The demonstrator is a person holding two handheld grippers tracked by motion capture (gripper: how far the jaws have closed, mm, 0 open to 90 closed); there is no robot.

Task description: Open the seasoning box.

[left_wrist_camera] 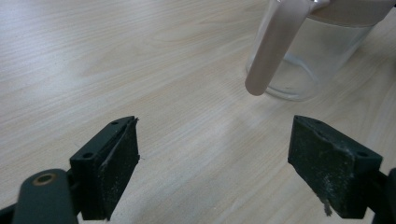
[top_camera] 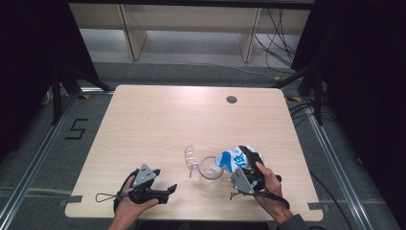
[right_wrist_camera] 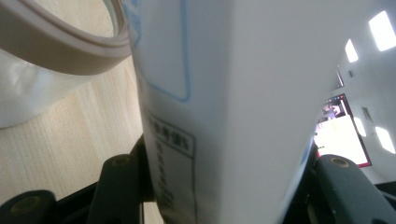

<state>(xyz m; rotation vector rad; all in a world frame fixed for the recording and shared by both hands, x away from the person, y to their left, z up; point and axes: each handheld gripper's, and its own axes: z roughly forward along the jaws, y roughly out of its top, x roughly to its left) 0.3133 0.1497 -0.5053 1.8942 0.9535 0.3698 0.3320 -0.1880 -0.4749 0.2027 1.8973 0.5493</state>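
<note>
Right claw clamps a glossy white-blue carton over the clear round jug.

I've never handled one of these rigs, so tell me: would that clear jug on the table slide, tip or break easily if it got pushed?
The clear jug looks thin-walled and seems empty, so it is probably light and would likely slide on the smooth wooden table. Its base looks wide, so tipping seems unlikely, though the raised lid and the handle on one side could catch a nudge. It looks like plastic, probably not brittle.

table: pale matt wood grain | jug: clear glossy plastic | carton: smooth printed paper
</note>
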